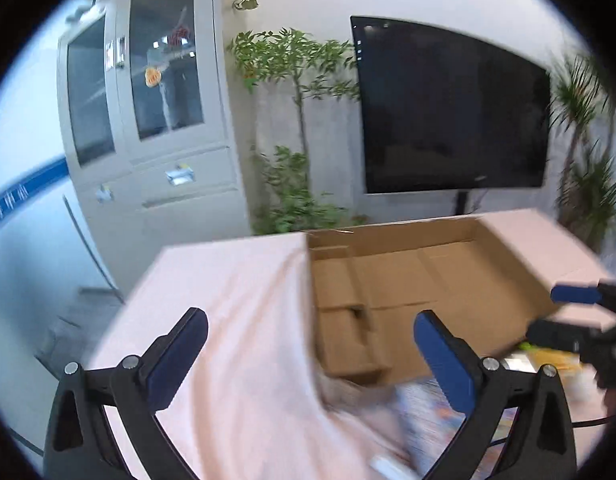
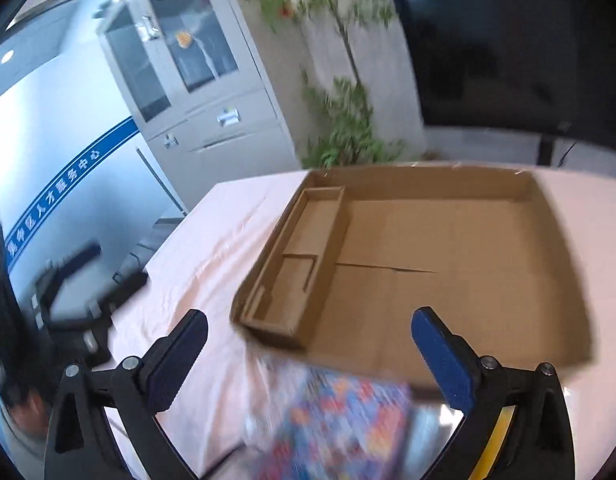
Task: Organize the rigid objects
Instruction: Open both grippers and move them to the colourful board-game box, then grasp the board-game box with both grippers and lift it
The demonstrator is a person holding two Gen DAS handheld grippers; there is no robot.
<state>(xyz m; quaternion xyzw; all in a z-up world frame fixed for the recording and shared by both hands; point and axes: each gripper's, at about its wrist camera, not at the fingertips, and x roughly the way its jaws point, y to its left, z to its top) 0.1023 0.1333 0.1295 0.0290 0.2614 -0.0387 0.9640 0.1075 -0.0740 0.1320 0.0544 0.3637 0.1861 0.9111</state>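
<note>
Hovering above the pink-clothed table (image 2: 212, 248), both tools carried nothing: the left gripper (image 1: 308, 356) and right gripper (image 2: 308, 352) stood with jaws spread wide. An open cardboard tray (image 2: 448, 240) lay on the cloth, its compartments bare. A colourful patterned packet (image 2: 340, 420) (too blurred to identify) lay just before the tray's near edge. Judged risks: a hurried approach could misjudge the packet's edges, and a jaw snagging the loose cloth might drag the light tray askew.
</note>
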